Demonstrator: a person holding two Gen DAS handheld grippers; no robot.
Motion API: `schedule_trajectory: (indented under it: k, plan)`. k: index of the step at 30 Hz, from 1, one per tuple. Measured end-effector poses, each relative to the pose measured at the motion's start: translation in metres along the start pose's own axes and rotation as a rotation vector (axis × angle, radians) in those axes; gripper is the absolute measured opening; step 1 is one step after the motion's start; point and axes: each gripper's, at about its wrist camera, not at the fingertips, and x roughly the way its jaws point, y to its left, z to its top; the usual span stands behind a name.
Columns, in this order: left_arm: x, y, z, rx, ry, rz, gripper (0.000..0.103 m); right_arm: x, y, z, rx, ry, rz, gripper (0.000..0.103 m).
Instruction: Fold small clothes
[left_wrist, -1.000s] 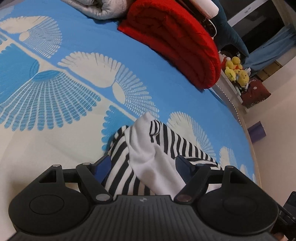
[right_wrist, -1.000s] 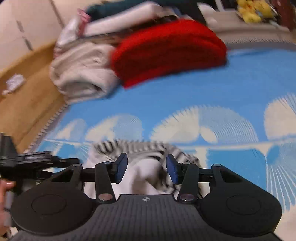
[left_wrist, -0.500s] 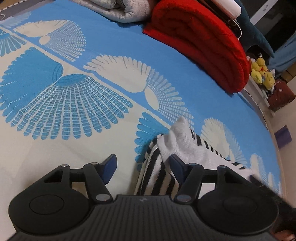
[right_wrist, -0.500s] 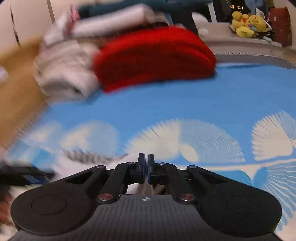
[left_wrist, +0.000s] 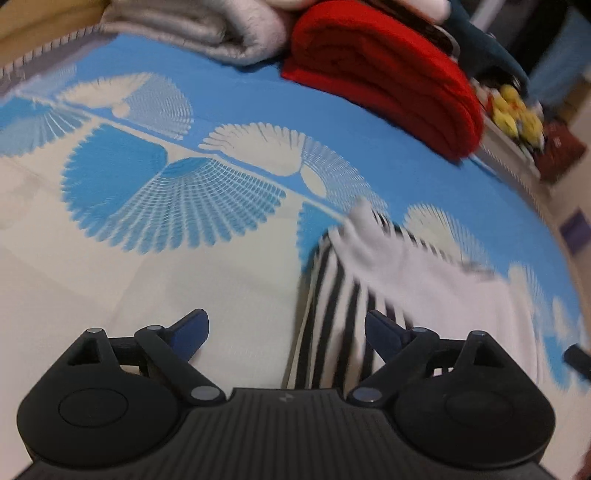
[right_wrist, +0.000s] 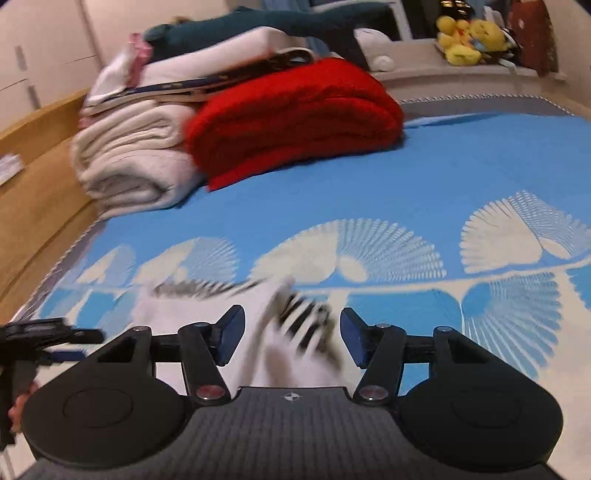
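Note:
A small black-and-white striped garment (left_wrist: 332, 291) with a white part lies bunched on the blue and cream patterned bedsheet (left_wrist: 166, 192). My left gripper (left_wrist: 286, 332) is open; the garment's striped edge lies between its right finger and the middle, not pinched. In the right wrist view the same garment (right_wrist: 291, 332) lies blurred between the open jaws of my right gripper (right_wrist: 291, 338). The left gripper (right_wrist: 44, 336) shows at that view's left edge.
A folded red blanket (right_wrist: 291, 122) and a rolled cream blanket (right_wrist: 129, 162) lie at the bed's far end, with more folded linens stacked on top. Yellow plush toys (right_wrist: 469, 37) sit on a shelf beyond. A wooden bed frame (right_wrist: 37, 177) runs along the left.
My right gripper was shut half a second ago and is now open with the garment between its jaws. My left gripper has shifted left, so the garment sits more to its right.

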Motion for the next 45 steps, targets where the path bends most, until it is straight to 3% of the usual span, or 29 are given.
schedule_trajectory:
  k: [2,4,5,8,13,16,19,24,28,33,45]
  plan:
    - [-0.032,-0.009,-0.024,0.057,-0.035,0.044,0.094,-0.029,0.015,-0.022,-0.002,0.0,-0.022,0.068]
    - [-0.067,-0.021,-0.054,0.123,-0.067,0.065,0.095,-0.049,0.034,-0.043,-0.009,0.007,-0.098,0.075]
    - [-0.082,-0.028,-0.068,0.153,-0.077,0.075,0.102,-0.06,0.044,-0.056,-0.027,0.005,-0.122,0.075]
    - [-0.124,-0.046,-0.118,0.219,-0.139,0.091,0.103,-0.089,0.07,-0.091,-0.063,-0.026,-0.155,0.081]
    - [-0.15,-0.057,-0.179,0.229,-0.157,0.074,0.103,-0.117,0.103,-0.146,-0.106,-0.101,-0.261,0.088]
    - [-0.147,-0.055,-0.198,0.271,-0.162,0.095,0.103,-0.115,0.109,-0.172,-0.103,-0.08,-0.267,0.089]
    - [-0.142,-0.052,-0.205,0.287,-0.156,0.114,0.103,-0.102,0.116,-0.182,-0.147,-0.002,-0.259,0.088]
    - [-0.142,-0.054,-0.207,0.334,-0.183,0.09,0.103,-0.1,0.121,-0.184,-0.167,-0.036,-0.274,0.089]
    - [-0.141,-0.058,-0.209,0.383,-0.21,0.118,0.103,-0.095,0.121,-0.184,-0.154,-0.027,-0.271,0.089]
    - [-0.136,-0.052,-0.206,0.36,-0.173,0.09,0.103,-0.092,0.119,-0.186,-0.156,-0.015,-0.263,0.089]
    - [-0.13,-0.054,-0.204,0.37,-0.162,0.122,0.103,-0.09,0.123,-0.189,-0.212,-0.012,-0.276,0.089]
